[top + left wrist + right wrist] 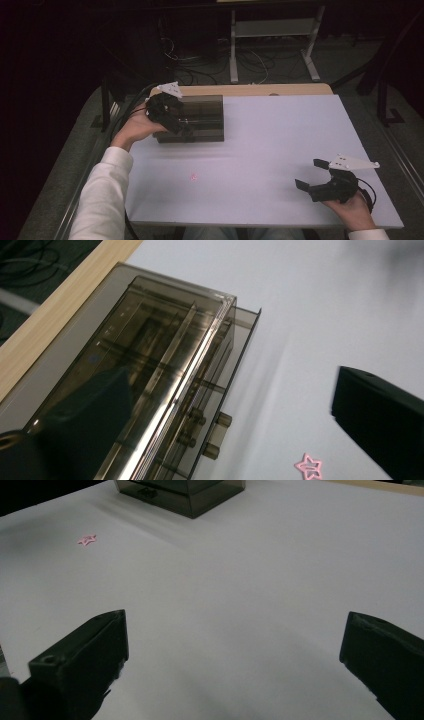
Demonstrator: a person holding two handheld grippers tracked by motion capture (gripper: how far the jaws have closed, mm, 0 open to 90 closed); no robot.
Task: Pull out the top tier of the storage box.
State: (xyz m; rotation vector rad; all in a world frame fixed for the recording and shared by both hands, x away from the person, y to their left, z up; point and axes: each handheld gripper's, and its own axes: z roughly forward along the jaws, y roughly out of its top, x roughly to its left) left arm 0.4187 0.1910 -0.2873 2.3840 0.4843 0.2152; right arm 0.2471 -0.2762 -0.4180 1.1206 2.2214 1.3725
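You have a smoky, see-through drawer box (200, 120) lying at the counter's (280, 150) far left edge, one drawer (235, 370) pulled slightly out, its round knobs showing.

High view sat above the person's side, looked forward and down over the whole white table (280, 150), floor and cables beyond. Left gripper view rode close over the smoky drawer box (150, 365), angled down along its top and front, pink star (310, 466) at bottom edge. Right gripper view sat low near the table's near edge, looked across the surface, box (185, 495) and star (88, 540) far off; all three shared box, star and tabletop.
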